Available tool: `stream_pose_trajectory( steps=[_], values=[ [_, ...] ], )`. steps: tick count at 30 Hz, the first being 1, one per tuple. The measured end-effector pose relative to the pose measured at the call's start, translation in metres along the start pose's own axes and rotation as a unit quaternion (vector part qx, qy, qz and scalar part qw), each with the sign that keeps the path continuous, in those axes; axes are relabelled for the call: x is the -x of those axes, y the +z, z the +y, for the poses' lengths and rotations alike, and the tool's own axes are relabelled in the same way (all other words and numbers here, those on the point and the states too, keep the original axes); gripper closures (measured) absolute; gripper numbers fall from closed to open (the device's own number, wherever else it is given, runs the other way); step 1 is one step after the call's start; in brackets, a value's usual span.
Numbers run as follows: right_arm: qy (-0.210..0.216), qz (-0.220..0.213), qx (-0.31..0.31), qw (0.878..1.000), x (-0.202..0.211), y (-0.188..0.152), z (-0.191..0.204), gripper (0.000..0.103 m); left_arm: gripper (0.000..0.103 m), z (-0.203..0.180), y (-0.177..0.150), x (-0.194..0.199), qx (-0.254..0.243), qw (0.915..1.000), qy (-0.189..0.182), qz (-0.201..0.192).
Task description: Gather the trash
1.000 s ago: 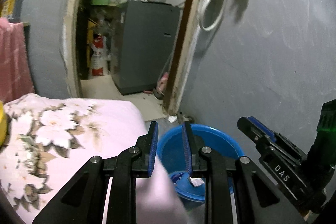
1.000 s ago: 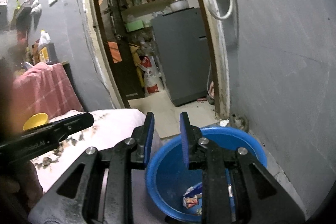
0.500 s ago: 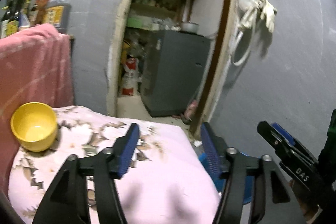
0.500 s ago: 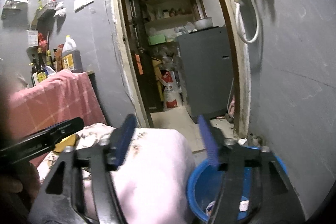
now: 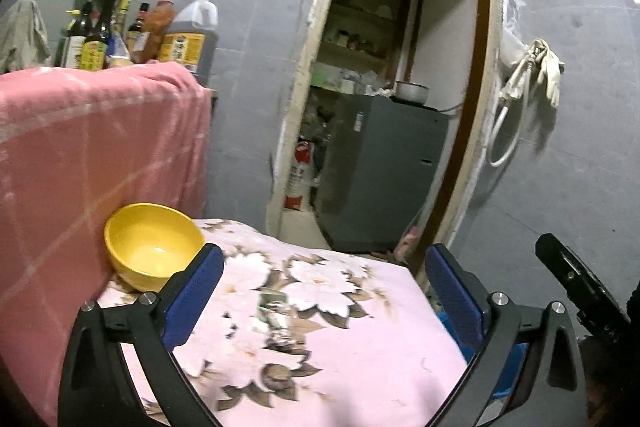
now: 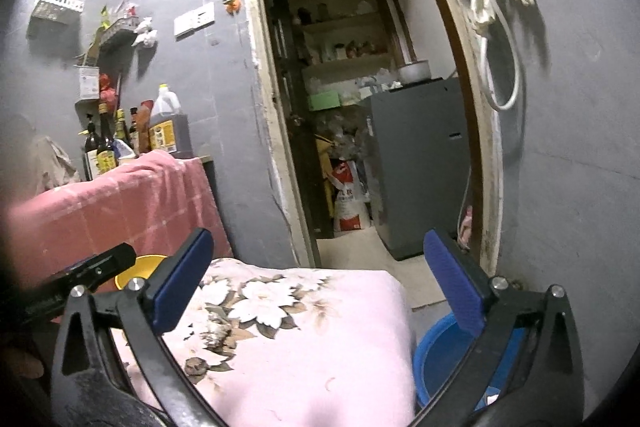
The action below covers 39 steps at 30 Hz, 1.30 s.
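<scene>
Glossy yellow plastic bowl [image 5: 154, 245], soft floral cloth [image 5: 320, 327], glossy blue plastic basin [image 6: 440, 355]

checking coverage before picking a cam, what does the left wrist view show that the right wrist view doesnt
Only the left wrist view: the whole inside of the yellow bowl and a wrapper-like scrap on the floral cloth.
Only the right wrist view: the inside of the blue basin beside the cloth, and the doorway floor.
Both: the pink cloth, bottles, grey fridge, hanging gloves, and both grippers, left and right, jaws just opened wide, nothing between them.
</scene>
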State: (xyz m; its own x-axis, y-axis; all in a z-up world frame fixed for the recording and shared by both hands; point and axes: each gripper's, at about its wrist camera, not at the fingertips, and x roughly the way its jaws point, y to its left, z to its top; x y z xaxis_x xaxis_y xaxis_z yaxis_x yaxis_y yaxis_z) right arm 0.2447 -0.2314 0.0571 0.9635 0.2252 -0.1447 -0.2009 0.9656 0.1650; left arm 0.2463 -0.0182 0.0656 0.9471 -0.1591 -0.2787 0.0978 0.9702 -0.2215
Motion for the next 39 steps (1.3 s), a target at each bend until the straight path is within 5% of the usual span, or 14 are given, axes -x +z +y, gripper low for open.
stream_pose_trajectory(
  steps=[21, 39],
  values=[
    [0.054, 0.006, 0.043, 0.998, -0.029, -0.022, 0.069, 0.0, 0.004, 0.064, -0.014, 0.028, -0.022, 0.9959, 0.073, -0.048],
    [0.088, 0.083, 0.077, 0.99, -0.079, -0.062, 0.087, 0.0, 0.004, 0.095, -0.043, 0.006, -0.007, 0.9948, 0.101, -0.009]
  ],
)
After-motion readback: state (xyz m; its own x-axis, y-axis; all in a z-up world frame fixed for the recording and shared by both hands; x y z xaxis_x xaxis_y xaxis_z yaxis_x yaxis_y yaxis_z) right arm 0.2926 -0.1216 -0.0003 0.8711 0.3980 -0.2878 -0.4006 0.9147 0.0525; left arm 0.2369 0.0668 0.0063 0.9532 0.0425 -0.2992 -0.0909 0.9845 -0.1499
